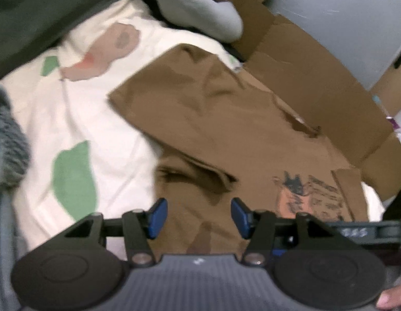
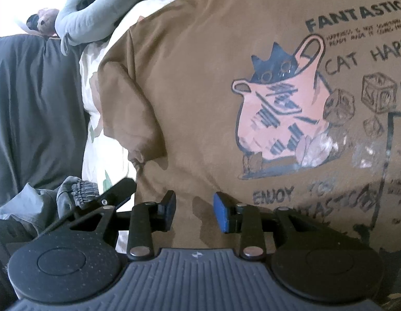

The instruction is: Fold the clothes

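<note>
Brown cotton T-shirt (image 2: 200, 83) fills nearly everything ahead of the right claw (image 2: 194, 213), lying print side up with the cat graphic (image 2: 280, 119) ahead and to the right of its tips. Laid flat like this, it looks spread out as the start of a fold; no crease across the body shows yet. Its short sleeve (image 2: 127, 114) sticks out ahead-left of the right claw, rumpled at the cuff, probably the first part to turn inward.

Cream bedsheet (image 1: 78, 119) with green and pink patches lies under the shirt, ahead and left of the left claw (image 1: 199, 216). Soft, giving surface, so fabric may drag when pulled.

Flattened cardboard (image 1: 317, 77) lies far ahead-right of the left claw, partly beneath the shirt's edge; a pale grey wall or panel (image 1: 343, 26) stands beyond it. Dark green bedding (image 2: 37, 108) sits far left of the right claw. A light grey garment (image 1: 200, 10) is bunched well ahead of the left claw, and another grey item with an elastic cuff (image 2: 78, 191) rests just left of the right claw. Cluttered bed; waiting clothes heaped around the edges.

Left claw: blue pads apart, nothing between them, hovering over wrinkled shirt fabric; this view is blurred. Right claw: pads apart too, empty, poised over the shirt near the lower lettering.
</note>
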`<state>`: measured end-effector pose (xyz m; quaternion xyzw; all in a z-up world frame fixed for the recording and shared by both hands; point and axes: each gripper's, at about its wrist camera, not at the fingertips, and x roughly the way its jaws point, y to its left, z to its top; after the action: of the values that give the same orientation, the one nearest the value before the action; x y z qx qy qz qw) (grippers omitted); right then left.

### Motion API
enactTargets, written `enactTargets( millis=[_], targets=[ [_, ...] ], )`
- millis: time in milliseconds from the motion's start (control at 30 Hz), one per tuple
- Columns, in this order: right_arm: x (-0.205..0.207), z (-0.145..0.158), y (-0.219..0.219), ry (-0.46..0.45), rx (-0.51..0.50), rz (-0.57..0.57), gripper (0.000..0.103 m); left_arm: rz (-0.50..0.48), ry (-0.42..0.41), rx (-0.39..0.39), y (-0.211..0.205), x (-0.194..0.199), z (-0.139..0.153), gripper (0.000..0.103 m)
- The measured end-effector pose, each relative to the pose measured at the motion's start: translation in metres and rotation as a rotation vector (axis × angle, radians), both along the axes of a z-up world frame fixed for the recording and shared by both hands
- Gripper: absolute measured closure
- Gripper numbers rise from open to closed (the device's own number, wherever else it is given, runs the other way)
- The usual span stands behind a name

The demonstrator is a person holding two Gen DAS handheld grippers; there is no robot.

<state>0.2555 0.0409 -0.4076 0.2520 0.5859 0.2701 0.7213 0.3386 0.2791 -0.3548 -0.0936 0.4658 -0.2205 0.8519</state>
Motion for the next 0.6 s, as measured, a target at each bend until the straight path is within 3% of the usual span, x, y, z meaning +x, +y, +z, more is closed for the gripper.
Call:
enactTargets(
  millis=[100, 233, 533, 600],
  targets=[
    [0.003, 0.002, -0.002, -0.015, -0.005, -0.004, 0.057, 0.057, -0.001, 0.055, 0.007, 0.002, -0.004, 0.046],
    [0.007, 0.006, -0.005, -0.034, -0.011, -0.009, 0.057, 0.067, -0.030, 0.130, 0.009, 0.005, -0.006, 0.044],
    [0.019, 0.012, 0.000, -0.070, -0.009, 0.009, 0.057, 0.054, -0.043, 0.132, 0.012, 0.006, -0.012, 0.044],
    [0.022, 0.017, 0.006, -0.103, -0.011, 0.030, 0.051, 0.051, -0.052, 0.130, 0.012, 0.006, -0.012, 0.044]
  ],
)
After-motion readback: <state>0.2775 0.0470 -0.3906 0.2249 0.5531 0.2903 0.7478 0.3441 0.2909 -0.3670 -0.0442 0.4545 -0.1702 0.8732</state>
